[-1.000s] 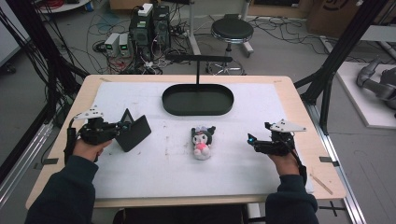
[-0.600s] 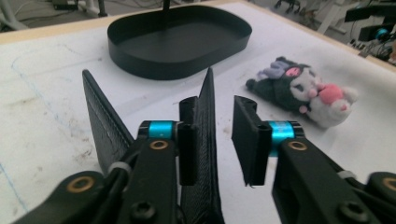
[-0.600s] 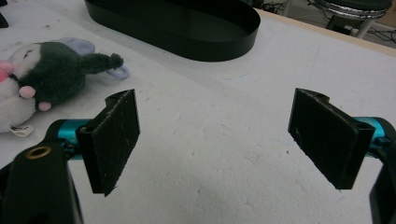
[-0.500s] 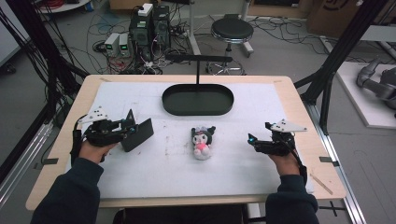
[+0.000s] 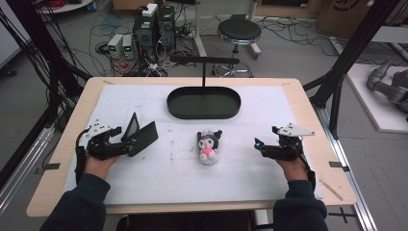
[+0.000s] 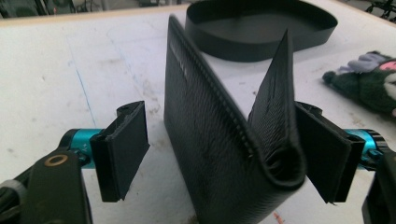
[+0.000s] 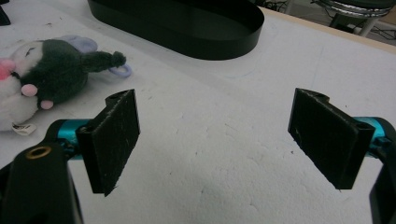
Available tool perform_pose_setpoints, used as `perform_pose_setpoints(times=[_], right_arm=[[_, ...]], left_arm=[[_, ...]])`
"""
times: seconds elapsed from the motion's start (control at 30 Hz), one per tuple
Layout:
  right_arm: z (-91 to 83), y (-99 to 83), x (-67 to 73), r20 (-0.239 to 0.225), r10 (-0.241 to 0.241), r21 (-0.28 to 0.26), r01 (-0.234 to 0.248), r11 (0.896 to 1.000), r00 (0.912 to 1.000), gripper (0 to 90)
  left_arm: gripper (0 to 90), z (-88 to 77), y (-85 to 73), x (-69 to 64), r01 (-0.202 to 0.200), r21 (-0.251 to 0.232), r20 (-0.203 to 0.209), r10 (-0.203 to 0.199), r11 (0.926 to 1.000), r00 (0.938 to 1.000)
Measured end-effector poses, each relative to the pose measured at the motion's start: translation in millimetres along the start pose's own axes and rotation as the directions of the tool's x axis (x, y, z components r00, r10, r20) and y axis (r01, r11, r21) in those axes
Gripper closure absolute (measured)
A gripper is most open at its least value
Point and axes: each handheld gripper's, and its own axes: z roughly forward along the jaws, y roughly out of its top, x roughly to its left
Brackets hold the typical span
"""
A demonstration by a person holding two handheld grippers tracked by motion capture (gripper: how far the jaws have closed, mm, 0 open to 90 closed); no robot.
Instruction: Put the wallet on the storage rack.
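Opening just now, the left tongs (image 6: 224, 163) release the black textured leather wallet (image 6: 219, 140), which has sunk from the air and stands half-unfolded on the white foam tabletop (image 5: 159, 178) between their jaws. The right tongs (image 7: 229, 140) gape empty.

No text, label, brand, number or sign can be read. The folded black textured leather wallet (image 6: 224, 135) bears a faint embossed line near its left edge, too small and blurred to make out.
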Motion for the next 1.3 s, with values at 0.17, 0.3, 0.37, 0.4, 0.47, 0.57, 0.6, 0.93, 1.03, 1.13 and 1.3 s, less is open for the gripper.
perform_pose_setpoints(times=[0.17,0.3,0.37,0.4,0.47,0.57,0.6,0.93,1.03,1.13,1.3], right_arm=[[0.2,-0.6,-0.7,0.003,0.006,0.001,-0.006,1.0,1.0,16.7],[-0.4,-2.0,-2.6,0.002,0.008,0.001,-0.008,1.0,1.0,17.0],[-0.4,-2.4,-3.7,0.002,0.011,0.001,-0.011,1.0,0.9999,17.2],[-0.2,-2.6,-5.1,0.001,0.012,0.0,-0.012,1.0,0.9999,17.2],[-0.1,-2.5,-5.4,0.002,0.019,-0.002,-0.019,1.0,0.9998,17.2],[0.4,-2.5,-7.3,0.001,0.021,-0.009,-0.021,1.0,0.9998,17.2],[0.3,-2.4,-8.3,-0.002,0.027,-0.013,-0.027,1.0,0.9996,17.2],[-3.5,-2.9,-12.5,0.001,0.042,-0.028,-0.042,0.999,0.9991,17.2],[-4.9,-3.3,-13.4,0.0,0.049,-0.033,-0.049,0.998,0.9988,17.2],[-5.1,-3.5,-13.6,-0.001,0.048,-0.035,-0.048,0.998,0.9989,17.2],[-4.7,-4.4,-14.2,0.001,0.052,-0.031,-0.052,0.998,0.9986,17.2]], left_arm=[[56.4,3.6,-0.8,1.7,0.024,-0.005,0.058,-0.024,0.9997,0.9981],[76.8,6.1,4.7,5.9,0.044,0.0,0.068,-0.044,0.999,0.9968],[77.5,7.9,11.1,6.6,0.021,0.008,0.05,-0.021,0.9997,0.9985],[77.7,8.7,15.5,6.4,0.014,0.005,0.048,-0.014,0.9999,0.9987],[77.8,10.2,26.8,6.2,0.007,-0.024,0.057,-0.005,0.9997,0.9984],[77.8,15.2,46.2,4.0,-0.014,-0.08,0.046,0.018,0.9967,0.9988],[77.7,18.1,52.7,3.1,-0.025,-0.094,0.04,0.029,0.9953,0.9988],[77.8,67.4,101.2,-10.4,-0.084,-0.116,0.064,0.092,0.9897,0.9937],[77.8,84.1,107.7,-13.5,-0.101,-0.119,0.083,0.112,0.9877,0.9903],[77.7,101.8,111.0,-13.7,-0.12,-0.101,0.086,0.129,0.9877,0.9879],[77.7,128.4,114.9,-16.0,-0.126,-0.082,0.083,0.133,0.9886,0.9876]])
